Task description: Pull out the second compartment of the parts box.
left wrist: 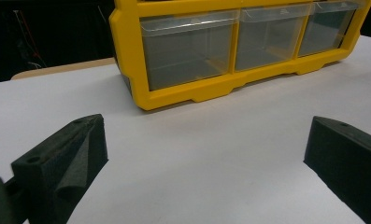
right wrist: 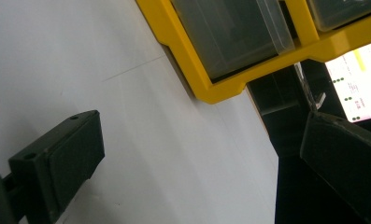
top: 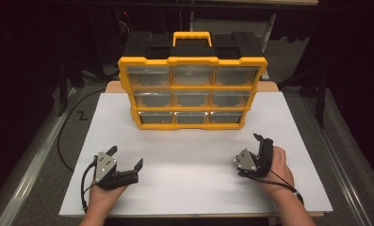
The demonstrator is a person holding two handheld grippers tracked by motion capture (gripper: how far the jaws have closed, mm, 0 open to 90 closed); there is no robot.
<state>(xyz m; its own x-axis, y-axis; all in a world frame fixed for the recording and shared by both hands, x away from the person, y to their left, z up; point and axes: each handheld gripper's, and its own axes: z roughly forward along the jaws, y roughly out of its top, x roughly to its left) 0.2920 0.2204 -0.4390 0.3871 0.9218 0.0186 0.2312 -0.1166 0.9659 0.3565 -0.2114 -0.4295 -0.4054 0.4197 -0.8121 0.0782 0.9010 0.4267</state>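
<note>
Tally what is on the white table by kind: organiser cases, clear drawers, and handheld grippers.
Yellow plastic organiser case with black top: 1
Clear plastic drawers in the case: 9, three rows of three
Black two-jaw grippers: 2, left gripper and right gripper, both with jaws apart
Total: 12

Looked like a lab or recording studio, not a home. A plain white tabletop (top: pixel 279 141) sat in a dark room with black surroundings and black stand legs (top: pixel 62 84) at the sides. Cables (top: pixel 64 136) ran over grey carpet floor (top: pixel 29 155). A yellow parts organizer (top: pixel 191 92) with clear drawers stood on the tabletop, workshop-style storage.
</note>
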